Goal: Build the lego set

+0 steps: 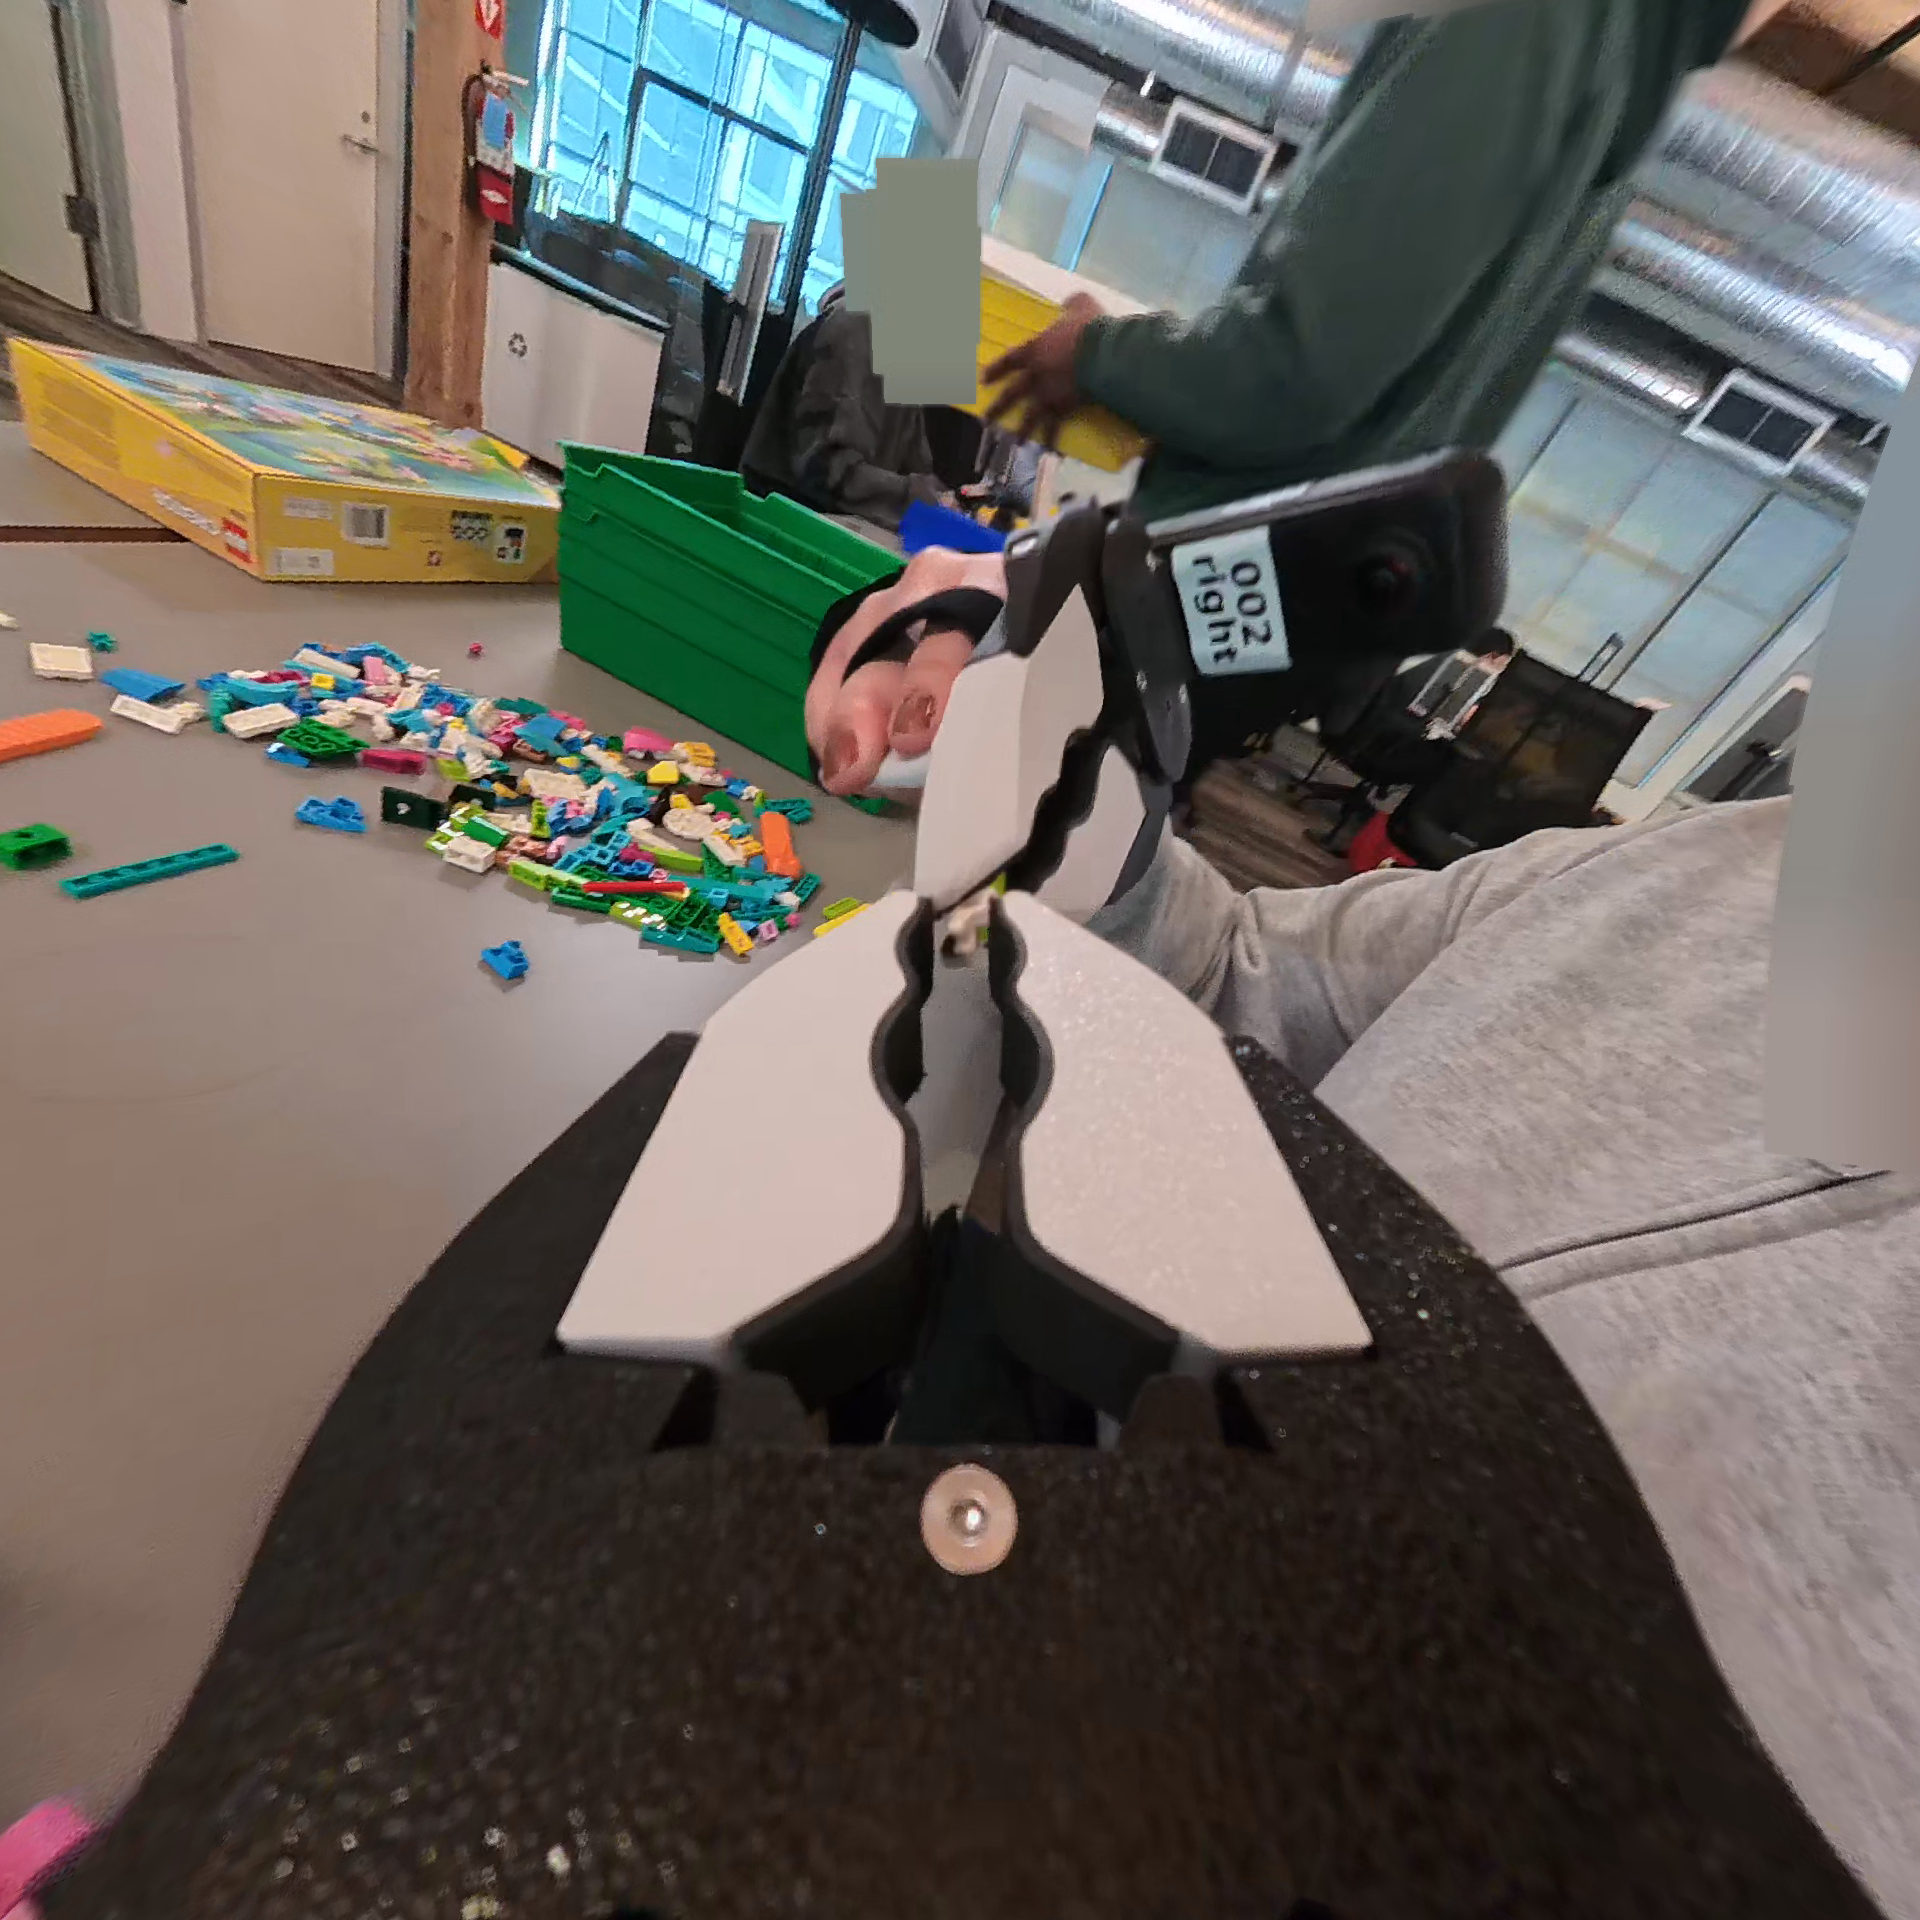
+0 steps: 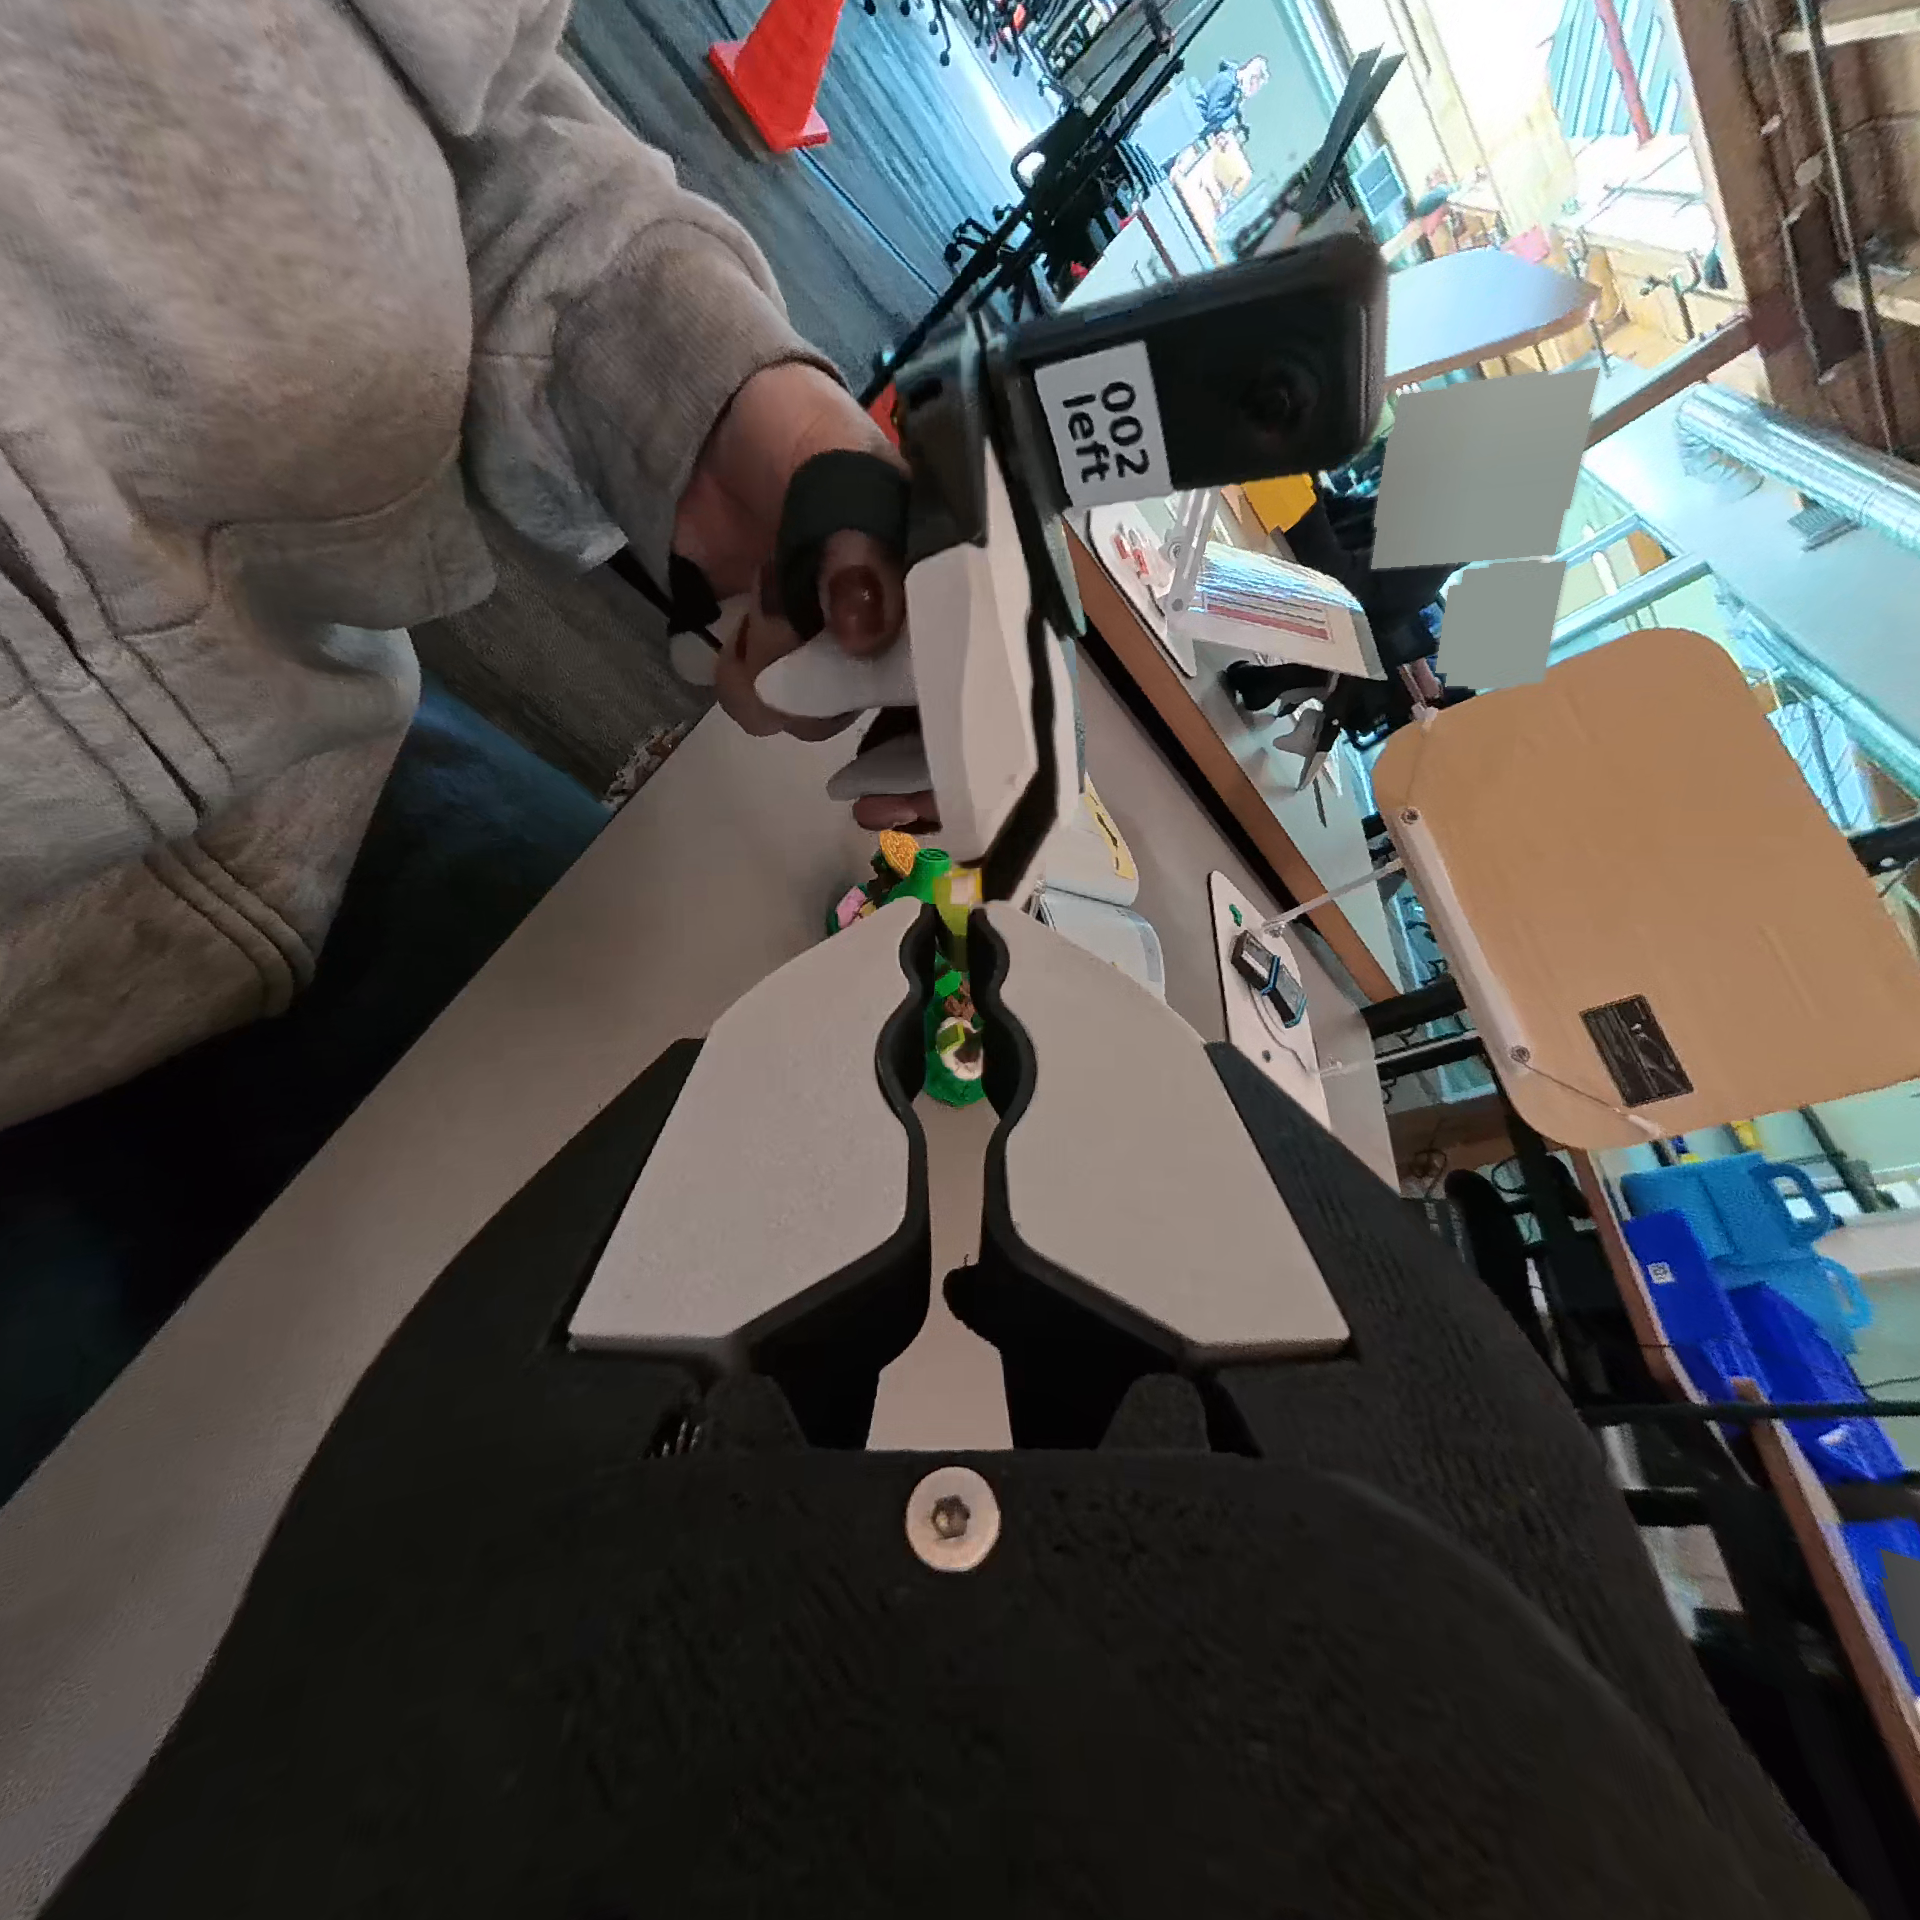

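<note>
1. I am working over the grey table (image 1: pixel 260 1091), which is carrying every loose part and is tilting steeply across the right wrist view.
2. The yellow set box (image 1: pixel 281 468) is lying flat at the table's far left, with the green bin (image 1: pixel 686 613) standing just beside it.
3. The heap of loose lego bricks (image 1: pixel 582 790) is sitting spread out in front of the bin, well apart from both tools.
4. I am holding the left gripper (image 1: pixel 961 920) raised above the table, its tongs closed on a small white and lime piece (image 1: pixel 964 925).
5. I am bringing the right gripper (image 2: pixel 954 914) tip to tip with the left, its tongs pinching the lime end of that same piece.
6. The partly built green model (image 2: pixel 951 1039) is standing on the table beneath the right tongs.
</note>
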Motion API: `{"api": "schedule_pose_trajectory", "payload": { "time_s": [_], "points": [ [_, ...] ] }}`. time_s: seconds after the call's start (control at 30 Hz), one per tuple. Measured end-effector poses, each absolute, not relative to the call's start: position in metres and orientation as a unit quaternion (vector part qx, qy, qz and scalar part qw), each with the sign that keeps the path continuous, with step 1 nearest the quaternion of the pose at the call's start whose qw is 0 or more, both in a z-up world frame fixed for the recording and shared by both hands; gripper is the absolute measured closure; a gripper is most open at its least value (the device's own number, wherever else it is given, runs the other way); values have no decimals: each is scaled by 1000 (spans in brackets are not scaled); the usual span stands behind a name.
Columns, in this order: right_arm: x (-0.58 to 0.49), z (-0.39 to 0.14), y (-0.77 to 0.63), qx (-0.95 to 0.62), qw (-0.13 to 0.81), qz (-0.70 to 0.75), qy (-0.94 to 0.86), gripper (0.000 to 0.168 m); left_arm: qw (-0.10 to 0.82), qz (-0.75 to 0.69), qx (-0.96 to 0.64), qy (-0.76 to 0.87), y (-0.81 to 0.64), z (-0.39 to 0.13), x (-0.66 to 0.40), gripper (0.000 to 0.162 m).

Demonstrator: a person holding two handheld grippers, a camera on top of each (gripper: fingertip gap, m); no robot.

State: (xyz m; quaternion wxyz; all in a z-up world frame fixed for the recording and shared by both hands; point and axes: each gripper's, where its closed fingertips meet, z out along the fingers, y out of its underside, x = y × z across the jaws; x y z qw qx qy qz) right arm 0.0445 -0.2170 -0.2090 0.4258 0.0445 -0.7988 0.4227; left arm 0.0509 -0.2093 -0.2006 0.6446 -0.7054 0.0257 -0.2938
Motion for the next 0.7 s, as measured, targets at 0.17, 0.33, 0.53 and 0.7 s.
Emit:
{"api": "schedule_pose_trajectory", "payload": {
  "time_s": [0.17,0.33,0.53,0.7],
  "points": [
    [44,-209,-219,59,443,410,-795,164,638,-299,-709,17,-210,-203,48,155],
    [43,-208,-218,62,453,410,-790,164,628,-312,-712,19,-211,-206,52,154],
    [41,-206,-219,33,443,425,-788,161,657,-281,-698,47,-213,-202,51,161],
    [49,-183,-224,-61,316,570,-756,146,730,-236,-637,78,-220,-177,48,161]
  ]
}}
